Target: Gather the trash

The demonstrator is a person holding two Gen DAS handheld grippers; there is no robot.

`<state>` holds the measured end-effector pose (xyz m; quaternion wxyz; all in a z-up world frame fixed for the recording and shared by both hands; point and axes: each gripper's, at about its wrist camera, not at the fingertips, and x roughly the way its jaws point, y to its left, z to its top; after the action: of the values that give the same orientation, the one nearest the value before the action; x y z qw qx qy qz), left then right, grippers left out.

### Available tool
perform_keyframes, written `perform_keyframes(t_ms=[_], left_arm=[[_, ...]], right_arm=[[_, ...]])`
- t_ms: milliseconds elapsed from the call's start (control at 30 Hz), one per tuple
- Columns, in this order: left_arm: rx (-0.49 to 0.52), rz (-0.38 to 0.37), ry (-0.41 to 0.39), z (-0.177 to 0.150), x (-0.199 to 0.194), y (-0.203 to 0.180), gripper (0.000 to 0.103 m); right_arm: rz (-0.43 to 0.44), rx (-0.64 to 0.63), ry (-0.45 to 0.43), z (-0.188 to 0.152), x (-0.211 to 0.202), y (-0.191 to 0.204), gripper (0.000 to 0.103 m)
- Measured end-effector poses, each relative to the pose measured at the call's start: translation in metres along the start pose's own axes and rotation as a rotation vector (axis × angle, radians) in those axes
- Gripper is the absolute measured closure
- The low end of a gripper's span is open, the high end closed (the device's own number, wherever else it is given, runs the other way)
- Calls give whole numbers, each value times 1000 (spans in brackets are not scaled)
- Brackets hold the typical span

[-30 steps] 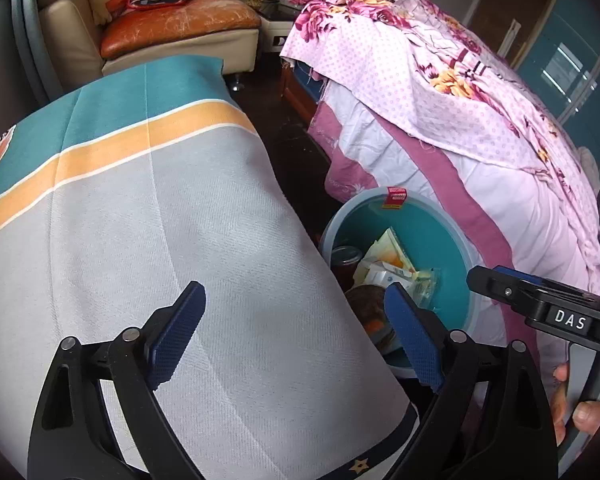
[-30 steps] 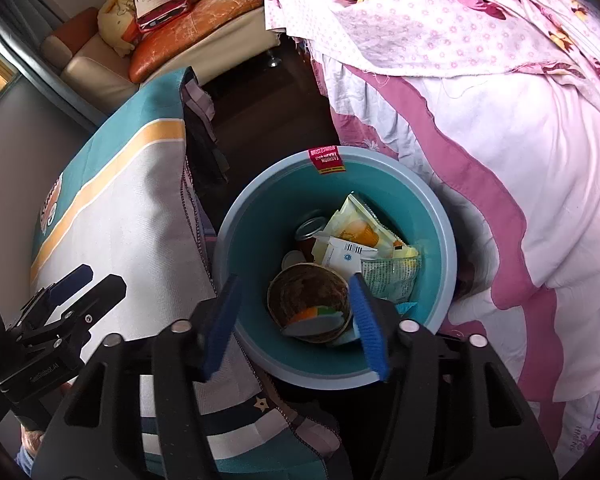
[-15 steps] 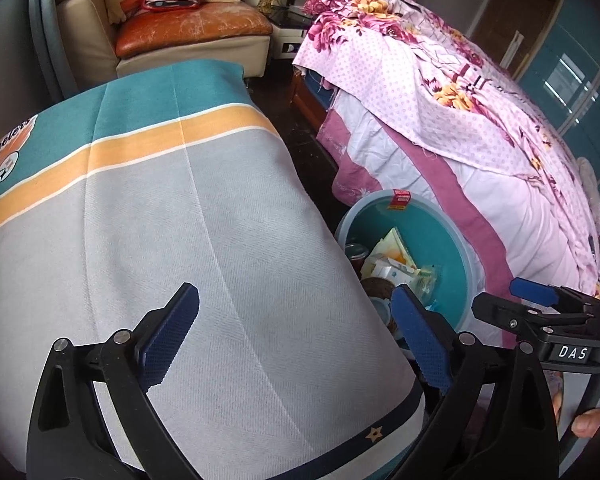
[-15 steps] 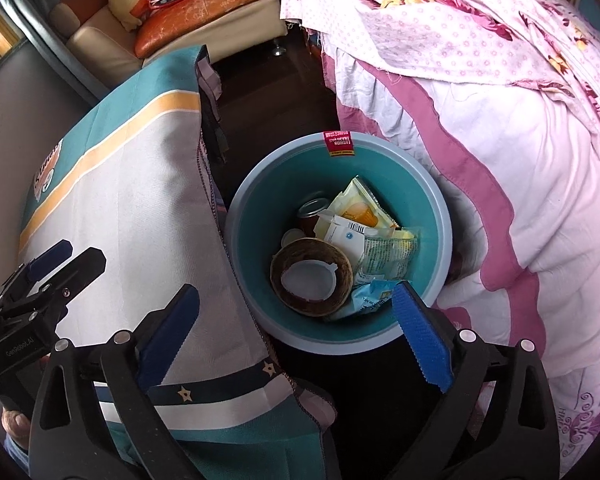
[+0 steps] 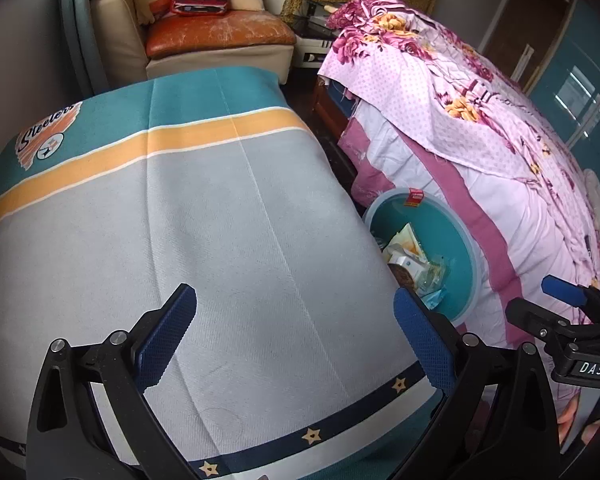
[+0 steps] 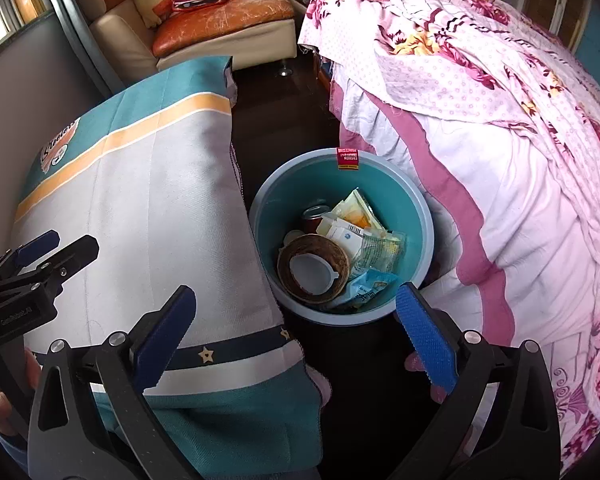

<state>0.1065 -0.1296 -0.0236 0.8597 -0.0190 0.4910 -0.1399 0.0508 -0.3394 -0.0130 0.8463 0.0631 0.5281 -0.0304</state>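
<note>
Trash (image 6: pixel 340 248) lies heaped in the teal bin (image 6: pixel 384 184) on the dark floor, wedged between the cloth-covered table (image 6: pixel 156 216) and the bed (image 6: pixel 520 168); wrappers, a can and a brown bowl fill its bottom. Both the right gripper (image 6: pixel 296 320) and the left gripper (image 5: pixel 296 332) are spread wide and carry nothing; judging by that, the drop looks done, so lift straight up, clear of the bin rim; free room is narrow, with table edge and bed skirt just beside.

Teal bucket (image 6: pixel 416 216) with red label (image 6: pixel 347 159), pink floral bedspread (image 6: pixel 480 60), teal-orange-grey striped cloth (image 5: pixel 160 200), orange cushion (image 5: pixel 216 34)
</note>
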Motion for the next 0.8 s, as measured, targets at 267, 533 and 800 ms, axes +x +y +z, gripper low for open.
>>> perform_keyframes(t_ms=[267, 533, 800], left_arm=[[12, 5, -2, -18, -16, -3, 4], [23, 24, -13, -29, -27, -8, 4], [31, 30, -19, -33, -29, -10, 4]], right_arm=[[-4, -19, -24, -20, -19, 9, 7], [-5, -59, -60, -34, -33, 20, 7], [-27, -68, -82, -38, -37, 14, 7]])
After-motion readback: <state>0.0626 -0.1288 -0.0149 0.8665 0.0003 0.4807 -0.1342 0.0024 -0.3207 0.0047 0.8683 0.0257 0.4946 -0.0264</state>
